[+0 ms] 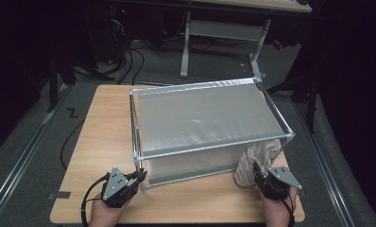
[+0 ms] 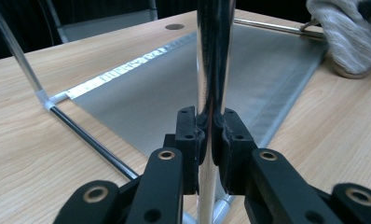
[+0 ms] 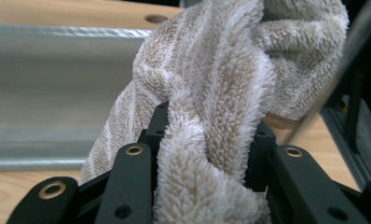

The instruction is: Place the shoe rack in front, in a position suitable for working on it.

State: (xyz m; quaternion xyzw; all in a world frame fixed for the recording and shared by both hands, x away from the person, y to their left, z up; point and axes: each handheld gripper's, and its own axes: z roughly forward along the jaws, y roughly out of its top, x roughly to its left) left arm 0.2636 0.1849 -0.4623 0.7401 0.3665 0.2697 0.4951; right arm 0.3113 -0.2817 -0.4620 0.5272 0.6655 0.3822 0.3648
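Note:
A box-shaped metal frame with grey fabric panels stands on the wooden table. My left gripper is shut on the frame's near left upright pole, low near the table; in the left gripper view my left gripper has its pads clamped on the shiny pole. A beige striped towel hangs at the frame's near right corner. My right gripper is shut on a thick fold of the towel, which bulges between the jaws of my right gripper.
The frame takes up the middle and right of the table, and bare wood lies to its left and along the front edge. Behind the table stand a white desk leg and cables on the grey floor. A rail runs along the right.

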